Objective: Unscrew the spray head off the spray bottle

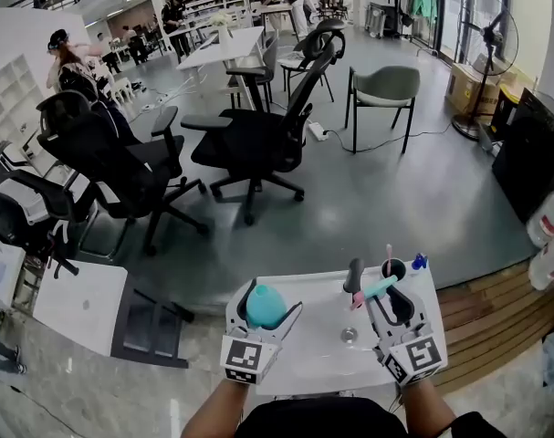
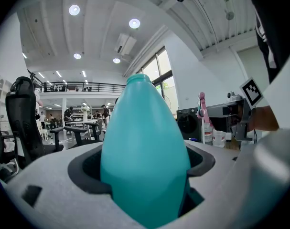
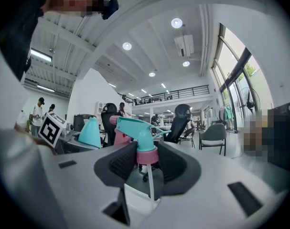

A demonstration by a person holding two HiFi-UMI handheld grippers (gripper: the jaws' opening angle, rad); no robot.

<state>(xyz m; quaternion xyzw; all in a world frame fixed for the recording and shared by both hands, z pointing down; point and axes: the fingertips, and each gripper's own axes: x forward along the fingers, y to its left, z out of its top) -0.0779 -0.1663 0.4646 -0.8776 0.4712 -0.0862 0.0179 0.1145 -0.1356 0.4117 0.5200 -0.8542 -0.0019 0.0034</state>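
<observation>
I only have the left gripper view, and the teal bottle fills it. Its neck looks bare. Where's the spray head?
Observer: The right gripper is closed on the spray head, gripping its pink collar.
Operator: Is the dip tube out of the bottle?
Observer: Yes. The tube hangs free below the collar, and the bottle sits off to one side in the left gripper.
Operator: What's underneath them?
Observer: The head view shows both grippers over a white table, with the bottle at left and the spray head at right, apart.
</observation>
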